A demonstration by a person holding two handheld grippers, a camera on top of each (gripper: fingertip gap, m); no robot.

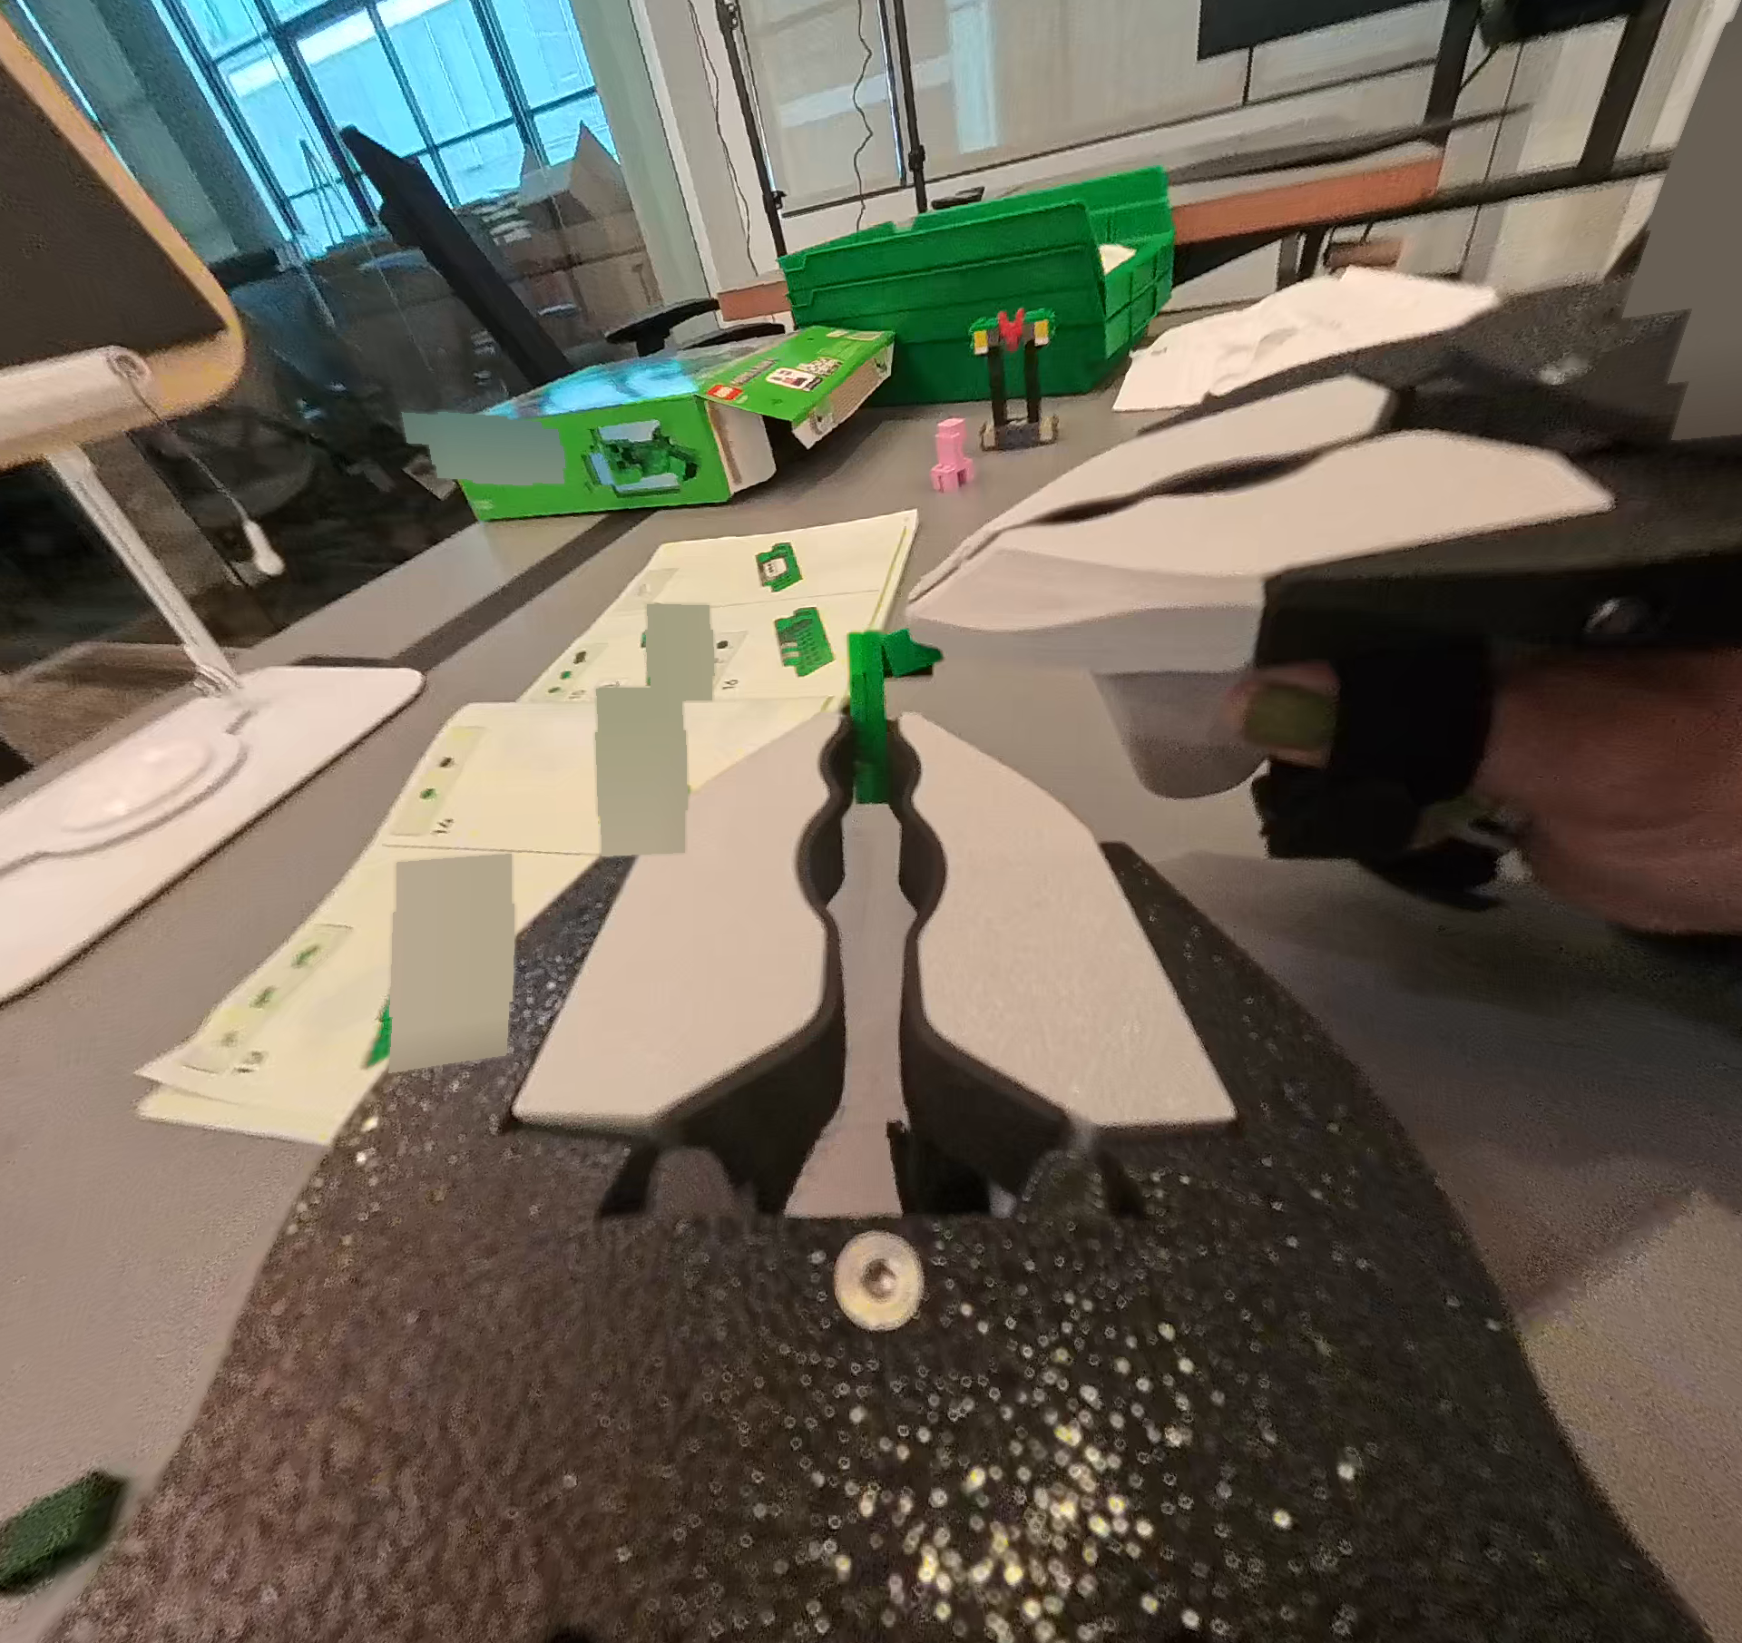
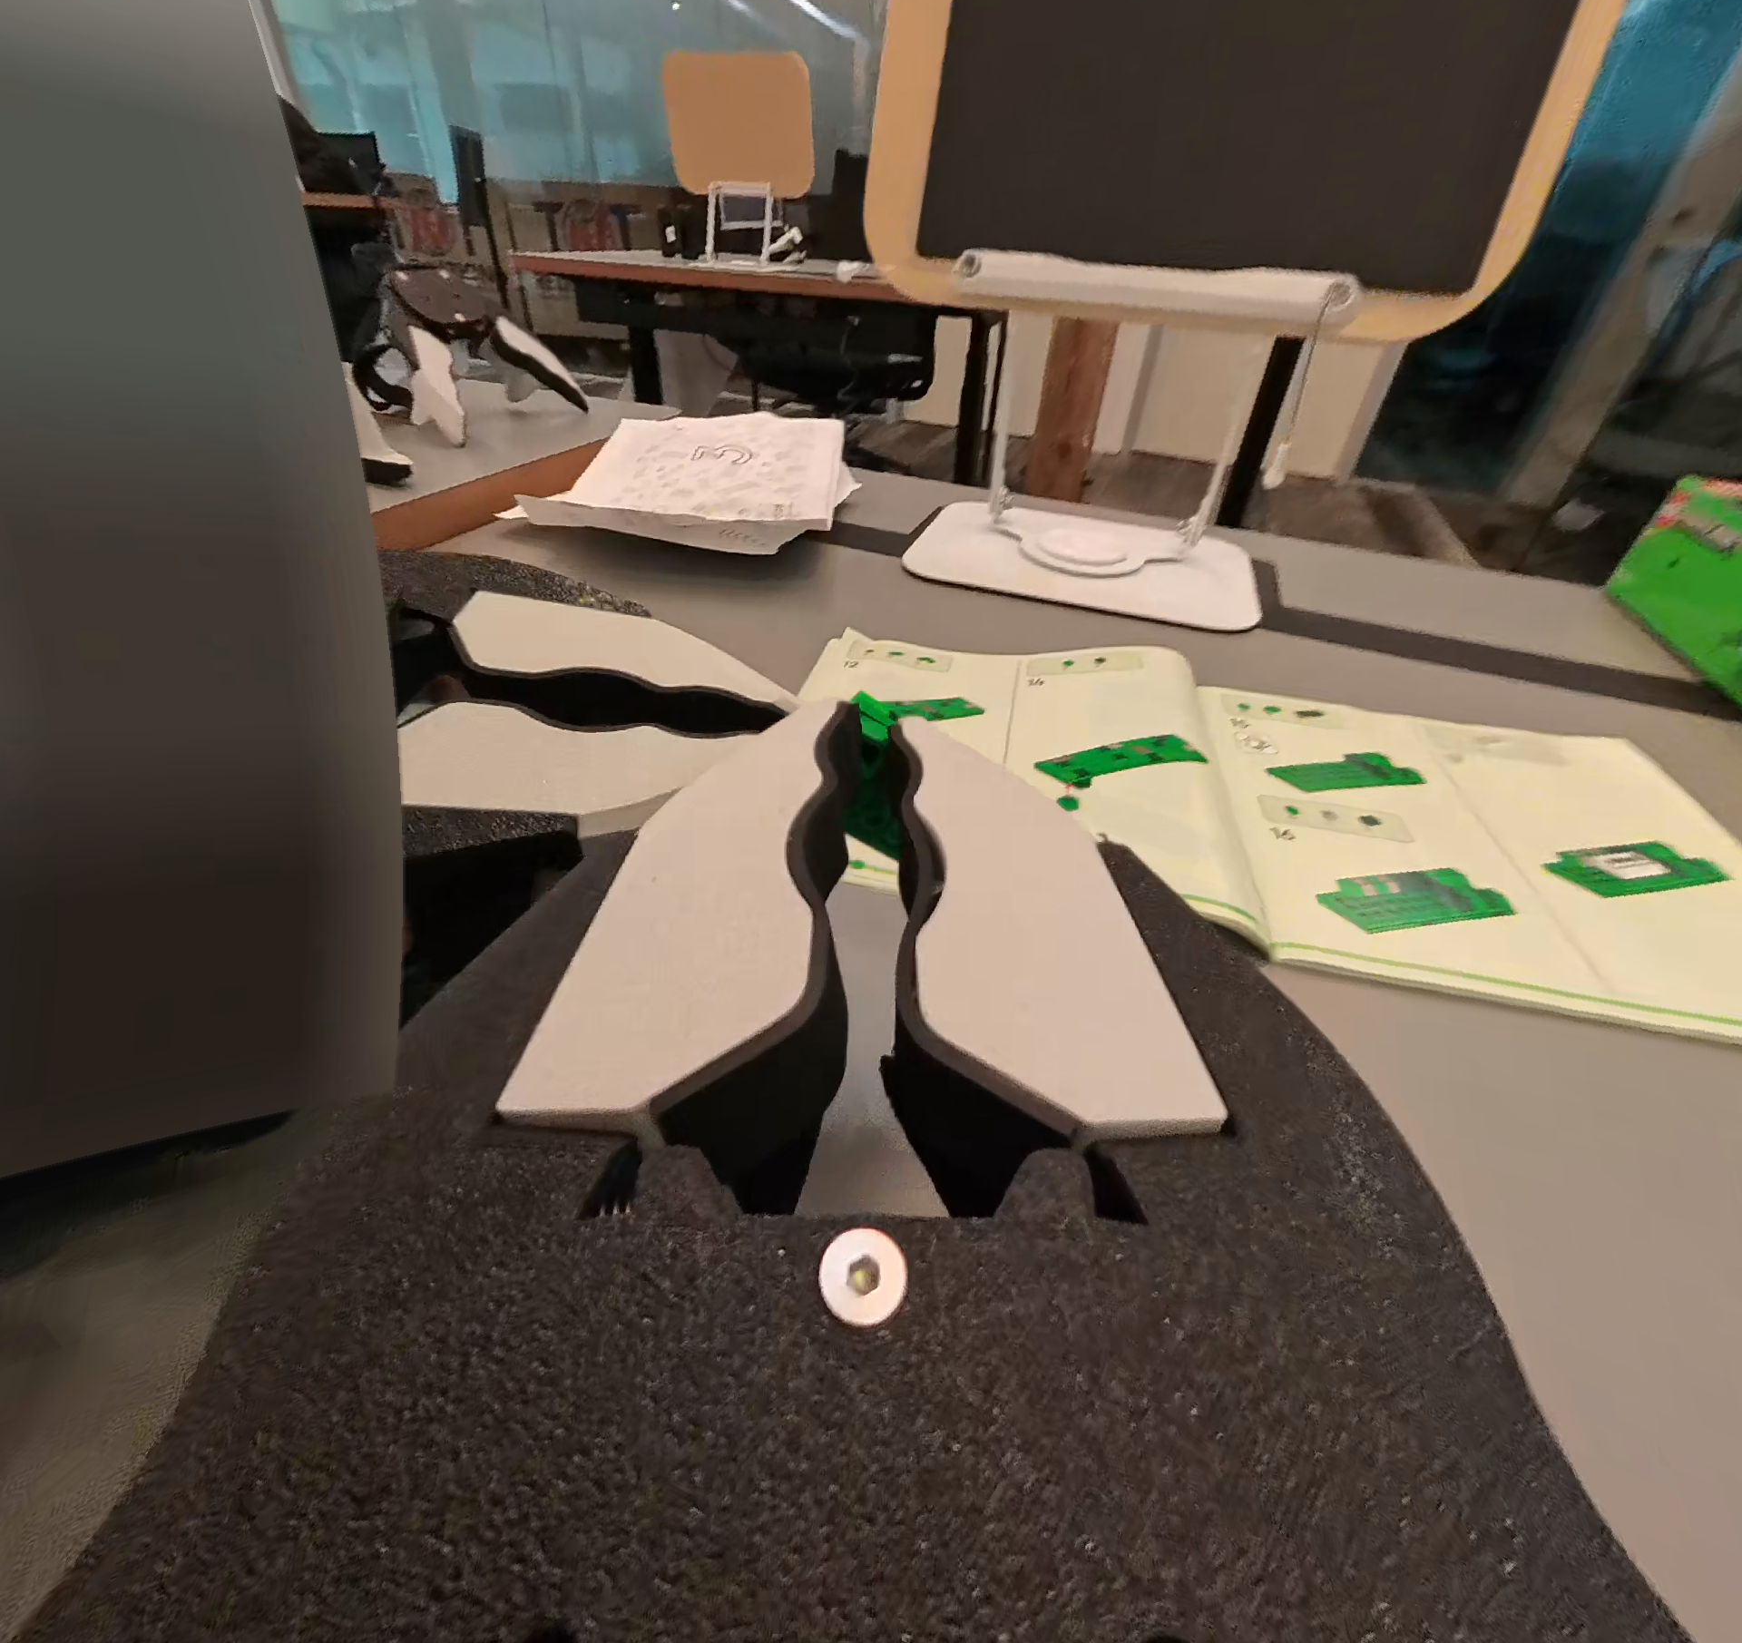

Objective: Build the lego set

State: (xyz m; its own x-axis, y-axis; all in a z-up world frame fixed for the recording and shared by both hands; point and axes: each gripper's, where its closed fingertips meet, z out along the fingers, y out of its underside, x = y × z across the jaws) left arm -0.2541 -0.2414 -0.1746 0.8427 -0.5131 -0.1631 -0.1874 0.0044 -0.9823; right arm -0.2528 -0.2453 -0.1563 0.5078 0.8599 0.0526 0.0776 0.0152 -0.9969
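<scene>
Your left gripper has its jaws closed on a green lego piece, which stands upright out of the tips above the desk. Your right gripper comes in from the right in the left wrist view, jaws nearly shut; in its own view they pinch a small green brick at the very tips, with more green showing in the gap lower down. The two pieces meet or nearly meet at the tips; you cannot tell whether they are joined. Under both grippers lies the open instruction booklet, flat on the grey desk. Beyond it, in the left view: a pink figure just beside a small dark tower build topped with yellow, red and green; the opened green box on its side to their left; stacked green bins behind. White paper bags lie at the far edge, and a white stand carries a framed dark panel.
</scene>
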